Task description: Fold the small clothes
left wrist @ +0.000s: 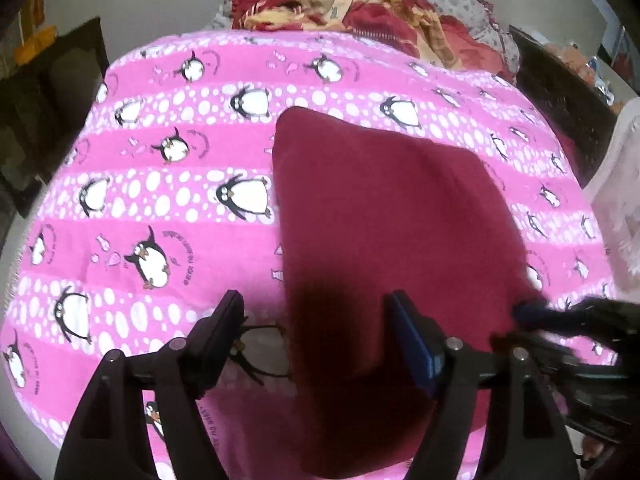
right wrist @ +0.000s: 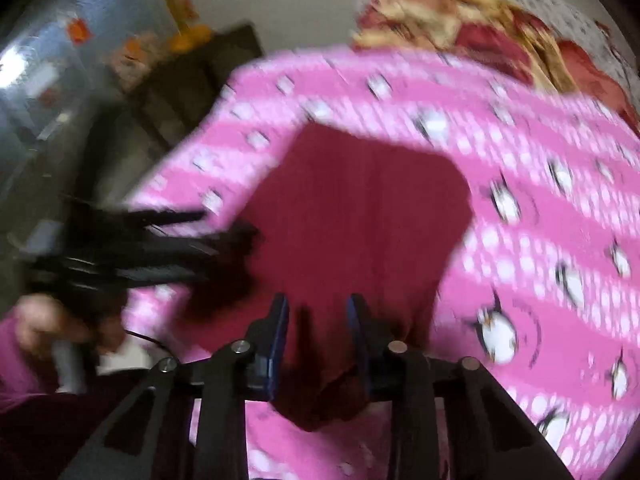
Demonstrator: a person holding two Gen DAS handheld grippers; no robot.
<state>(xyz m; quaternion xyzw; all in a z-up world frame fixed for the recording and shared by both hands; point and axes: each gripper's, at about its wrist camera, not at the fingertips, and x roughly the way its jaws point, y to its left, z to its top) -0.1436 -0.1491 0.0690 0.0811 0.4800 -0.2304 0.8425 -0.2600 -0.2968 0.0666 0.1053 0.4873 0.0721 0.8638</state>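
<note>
A dark red garment (left wrist: 384, 216) lies flat on a pink penguin-print sheet (left wrist: 160, 160). My left gripper (left wrist: 316, 308) hovers open over the garment's near left edge, with nothing between its fingers. The right gripper (left wrist: 532, 312) shows at the garment's near right corner in the left wrist view. In the blurred right wrist view the garment (right wrist: 360, 208) spreads ahead, and my right gripper (right wrist: 320, 312) has a fold of its near edge bunched between its partly closed jaws. The left gripper (right wrist: 224, 232) shows at the garment's left edge there.
A crumpled red and yellow blanket (left wrist: 352, 4) lies at the sheet's far end. Black glasses (left wrist: 260, 348) rest on the sheet beside my left finger. Dark furniture (left wrist: 52, 120) stands left of the bed. Pale cloth (left wrist: 616, 184) hangs at right.
</note>
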